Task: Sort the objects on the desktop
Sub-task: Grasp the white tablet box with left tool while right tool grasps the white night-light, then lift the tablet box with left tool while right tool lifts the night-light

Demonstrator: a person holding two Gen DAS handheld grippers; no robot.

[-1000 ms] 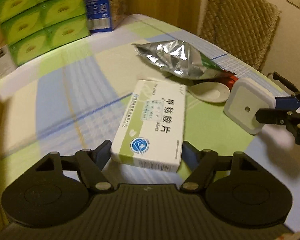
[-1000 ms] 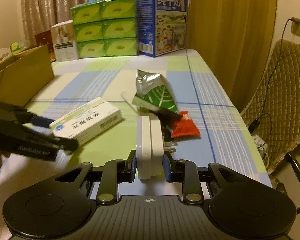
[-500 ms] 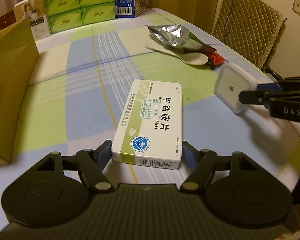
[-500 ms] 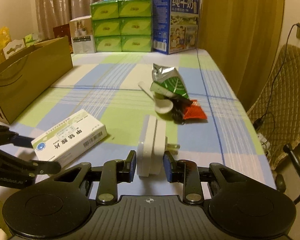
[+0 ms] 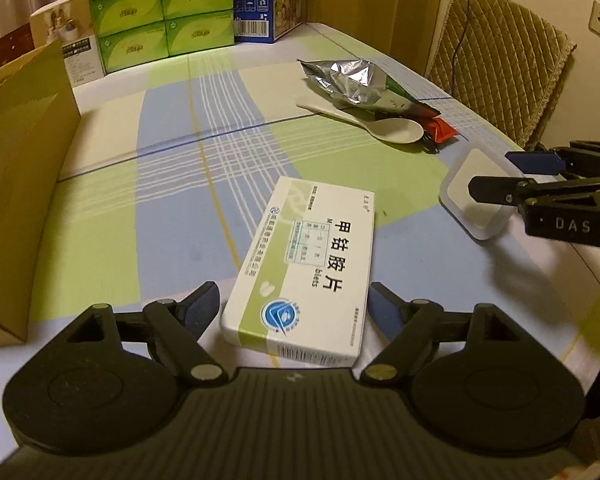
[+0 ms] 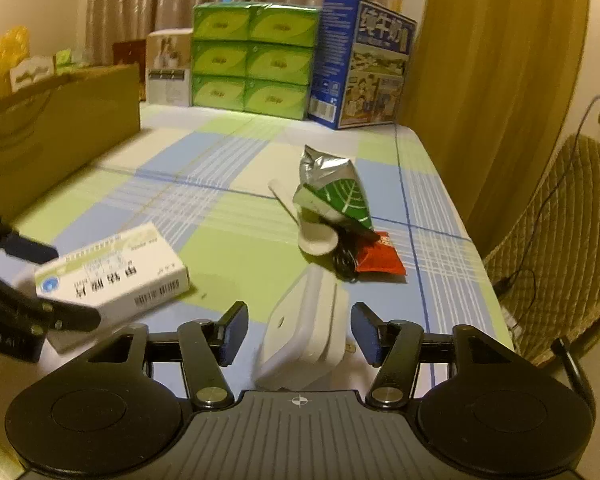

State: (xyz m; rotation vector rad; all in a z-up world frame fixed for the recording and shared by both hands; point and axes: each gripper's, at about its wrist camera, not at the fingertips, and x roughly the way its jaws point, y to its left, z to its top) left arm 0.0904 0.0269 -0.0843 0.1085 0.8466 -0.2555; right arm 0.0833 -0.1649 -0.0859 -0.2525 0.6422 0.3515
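Note:
A white and green medicine box (image 5: 304,264) lies on the checked tablecloth between the open fingers of my left gripper (image 5: 296,310); the pads stand just clear of its sides. It also shows in the right wrist view (image 6: 112,276). A white plug adapter (image 6: 304,336) lies tilted on the cloth between the wide-open fingers of my right gripper (image 6: 300,332), untouched. The adapter (image 5: 474,196) and the right gripper (image 5: 512,178) also show in the left wrist view. A white spoon (image 5: 376,122), a silver-green foil bag (image 5: 356,84) and a red sachet (image 5: 440,128) lie further back.
A brown cardboard box (image 5: 16,184) stands at the left. Green tissue boxes (image 6: 252,60) and a blue milk carton (image 6: 360,64) are stacked at the far end. A quilted chair (image 6: 568,248) stands past the table's right edge.
My right gripper has opened and let go of the adapter, which now lies tilted on the cloth. My left gripper has opened slightly off the medicine box. Both grippers drew back toward the near edge.

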